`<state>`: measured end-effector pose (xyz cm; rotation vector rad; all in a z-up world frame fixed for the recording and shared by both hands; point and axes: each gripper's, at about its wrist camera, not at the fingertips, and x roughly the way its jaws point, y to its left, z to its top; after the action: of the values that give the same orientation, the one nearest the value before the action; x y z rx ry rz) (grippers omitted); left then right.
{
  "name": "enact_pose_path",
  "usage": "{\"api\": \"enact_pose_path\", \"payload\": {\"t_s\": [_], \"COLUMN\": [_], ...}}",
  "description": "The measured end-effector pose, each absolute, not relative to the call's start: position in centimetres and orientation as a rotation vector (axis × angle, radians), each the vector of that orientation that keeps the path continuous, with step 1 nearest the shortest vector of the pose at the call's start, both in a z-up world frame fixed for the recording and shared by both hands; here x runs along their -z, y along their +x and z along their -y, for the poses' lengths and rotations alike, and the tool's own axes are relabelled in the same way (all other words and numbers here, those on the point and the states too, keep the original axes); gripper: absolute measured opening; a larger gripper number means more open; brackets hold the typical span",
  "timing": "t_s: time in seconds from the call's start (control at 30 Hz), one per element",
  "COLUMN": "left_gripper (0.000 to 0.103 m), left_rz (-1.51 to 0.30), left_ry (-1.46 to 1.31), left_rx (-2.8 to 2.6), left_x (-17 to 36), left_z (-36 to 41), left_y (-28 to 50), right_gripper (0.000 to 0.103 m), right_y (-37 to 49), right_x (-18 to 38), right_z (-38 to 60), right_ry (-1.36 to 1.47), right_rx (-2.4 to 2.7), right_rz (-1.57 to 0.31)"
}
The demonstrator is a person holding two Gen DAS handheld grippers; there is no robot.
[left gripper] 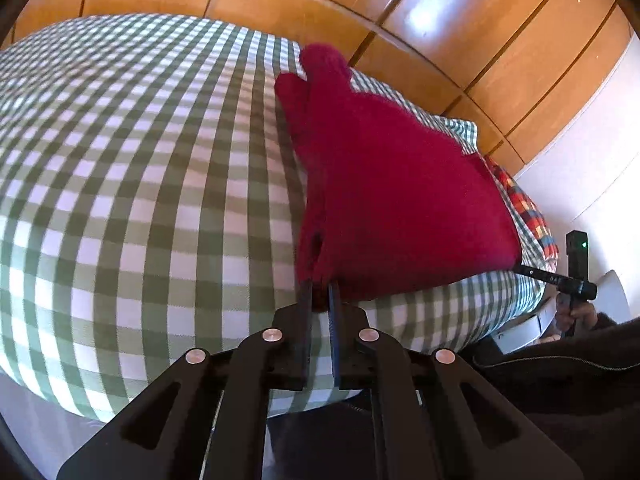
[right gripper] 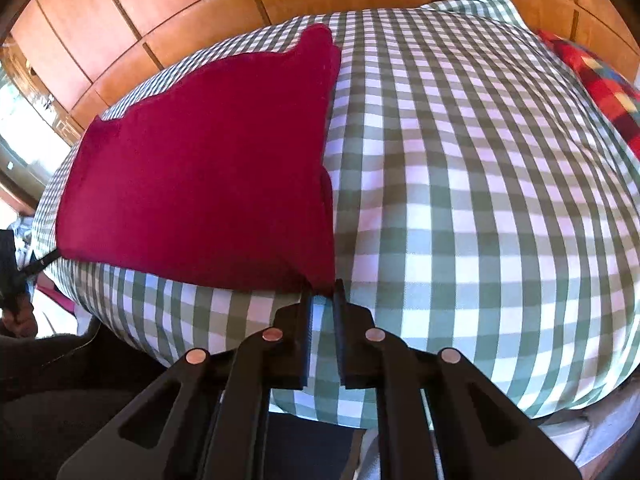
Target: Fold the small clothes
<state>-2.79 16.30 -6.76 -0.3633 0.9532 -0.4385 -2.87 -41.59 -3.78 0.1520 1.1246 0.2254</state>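
— Where does the red garment (left gripper: 400, 184) lie?

— Flat on the green-checked bed (left gripper: 132, 200), its near hem along the bed's front edge. The long axis runs away from both grippers, towards the wooden wardrobe (left gripper: 460, 40).

— And the jaws?

— The left gripper (left gripper: 321, 292) pinches the near left corner, jaws almost together with cloth between them. The right gripper (right gripper: 323, 294) pinches the near right corner in the same manner.

— Which hand is nearer?

— Neither; each is at its own corner. I judge that the next fold means carrying the near hem forward over the cloth.

— Any writing?

— None readable. A plaid blanket (right gripper: 600, 84) lies at the bed's right end.
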Motion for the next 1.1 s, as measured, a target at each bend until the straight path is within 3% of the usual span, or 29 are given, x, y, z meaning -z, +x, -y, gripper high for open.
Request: {"api": "enact_pose_path", "payload": {"t_s": [0.03,0.1,0.17,0.5,0.53,0.57,0.6,0.73,0.83,1.0,1.03,1.1], "left_gripper": [0.006,0.007,0.022,0.024,0.024,0.024,0.024,0.024,0.024,0.024,0.024,0.024], "left_rz": [-0.945,-0.912,-0.867,-0.808,-0.810,-0.815,-0.818,-0.811,-0.891,-0.869,-0.855,-0.836], "left_ry": [-0.386,-0.444,-0.491,-0.419,-0.389,-0.372,-0.355,-0.300,-0.279,-0.133,-0.111,-0.085], "left_rx": [0.429,0.416,0.378,0.396,0.395,0.392,0.382,0.307,0.222,0.134,0.125,0.109], "left_x": [6.3,5.4,4.3,2.2,2.2,2.3,2.4,3.0,5.3,5.2,4.9,4.4], "left_z": [-16.7,-17.5,-18.5,-12.0,-10.9,-10.2,-9.6,-8.6,-8.4,-6.2,-5.9,-5.6], "left_y": [-2.7,-2.7,-2.4,3.7,4.3,4.6,4.9,6.4,7.8,7.2,7.0,6.7], "right_gripper": [0.019,0.051,0.058,0.058,0.054,0.023,0.008,0.007,0.007,0.011,0.014,0.042], "right_y": [-2.8,-2.6,-1.3,10.8,12.1,12.7,13.3,12.9,14.1,13.9,13.9,13.7], "right_x": [3.5,2.2,1.0,0.4,1.0,1.5,1.6,0.7,3.9,4.6,4.3,3.5], "right_z": [41.6,41.6,42.2,40.9,40.3,40.0,39.4,39.9,40.5,39.3,39.3,39.7], "right_ry": [0.141,0.146,0.147,0.196,0.194,0.187,0.163,0.185,0.196,0.126,0.128,0.122], "right_rx": [-0.220,-0.214,-0.183,-0.047,-0.031,-0.033,-0.026,0.072,0.115,0.123,0.122,0.139], "right_rz": [-1.117,-1.083,-1.020,-0.952,-0.971,-0.979,-0.981,-0.888,-0.986,-0.959,-0.955,-0.941]}}
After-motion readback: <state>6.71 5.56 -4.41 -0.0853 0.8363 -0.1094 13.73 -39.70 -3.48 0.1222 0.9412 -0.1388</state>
